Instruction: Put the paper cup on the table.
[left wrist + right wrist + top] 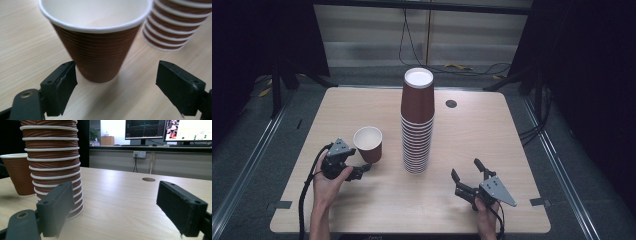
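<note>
A single brown ribbed paper cup (368, 144) (97, 57) stands upright on the wooden table (492, 135), left of a tall stack of the same cups (417, 125) (175, 30) (52, 165). My left gripper (361, 171) (116, 75) is open just in front of the single cup's base, with its left jaw very close to the cup wall. My right gripper (465, 168) (112, 202) is open and empty, low over the table to the right of the stack. The single cup (18, 175) also appears beyond the stack in the right gripper view.
A round cable hole (451, 103) (148, 179) sits in the tabletop behind the stack. Cables lie on the floor past the far edge. Monitors and a counter show in the background of the right gripper view.
</note>
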`<state>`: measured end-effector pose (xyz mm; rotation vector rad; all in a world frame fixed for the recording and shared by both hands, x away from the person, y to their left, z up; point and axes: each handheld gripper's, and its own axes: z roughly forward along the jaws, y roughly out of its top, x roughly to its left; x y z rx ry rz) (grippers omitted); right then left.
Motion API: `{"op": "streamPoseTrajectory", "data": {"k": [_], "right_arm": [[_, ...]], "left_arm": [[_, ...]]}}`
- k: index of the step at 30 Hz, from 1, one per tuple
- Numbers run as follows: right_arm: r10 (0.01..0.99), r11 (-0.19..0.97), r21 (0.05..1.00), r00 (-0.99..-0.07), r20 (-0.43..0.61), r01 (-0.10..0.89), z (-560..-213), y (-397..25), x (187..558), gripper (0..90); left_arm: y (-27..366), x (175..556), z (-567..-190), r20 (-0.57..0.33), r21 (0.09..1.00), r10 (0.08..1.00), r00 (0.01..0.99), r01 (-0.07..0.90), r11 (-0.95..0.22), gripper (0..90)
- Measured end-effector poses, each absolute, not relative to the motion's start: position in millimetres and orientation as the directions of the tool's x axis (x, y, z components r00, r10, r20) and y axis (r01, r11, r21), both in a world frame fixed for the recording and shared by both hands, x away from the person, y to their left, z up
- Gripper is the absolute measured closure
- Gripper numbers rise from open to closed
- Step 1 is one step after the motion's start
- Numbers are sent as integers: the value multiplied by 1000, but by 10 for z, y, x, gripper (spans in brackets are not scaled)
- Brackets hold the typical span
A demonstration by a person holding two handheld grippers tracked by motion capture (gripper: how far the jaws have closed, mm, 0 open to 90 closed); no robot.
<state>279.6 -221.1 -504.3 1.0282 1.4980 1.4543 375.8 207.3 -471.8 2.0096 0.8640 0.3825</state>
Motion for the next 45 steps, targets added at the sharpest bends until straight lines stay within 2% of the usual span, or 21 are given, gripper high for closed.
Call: {"op": "streamPoseTrajectory", "data": {"k": [4, 15, 21, 31, 32, 36, 38, 45], "right_arm": [[934, 12, 1000, -358, -2, 26, -5043, -2211, 2796, 138], [934, 13, 1000, -357, -4, 24, -5044, -2212, 2796, 138], [934, 13, 1000, -358, -3, 24, -5044, -2214, 2794, 138], [934, 13, 1000, -359, -4, 24, -5044, -2214, 2794, 138], [934, 13, 1000, -357, -4, 23, -5044, -2213, 2795, 137], [934, 13, 1000, -357, -3, 24, -5044, -2213, 2795, 138], [934, 13, 1000, -358, -3, 24, -5043, -2214, 2795, 138], [934, 15, 1000, -358, -5, 26, -5043, -2211, 2798, 138]], "left_arm": [[2031, 3635, -4726, -6, 843, 718, 696, 390, -371, 166], [2026, 3344, -4754, -65, 921, 706, 705, 315, -229, 160], [1870, 3222, -4818, -31, 935, 705, 709, 270, -231, 157], [1622, 3056, -4974, -36, 955, 713, 700, 234, -181, 157], [1614, 3049, -4982, -18, 957, 709, 705, 218, -193, 157], [1612, 3011, -4995, -60, 970, 704, 708, 208, -126, 156], [1590, 2983, -5025, -9, 967, 728, 685, 193, -169, 156], [1608, 2945, -5078, -17, 975, 734, 679, 173, -138, 156]]}}
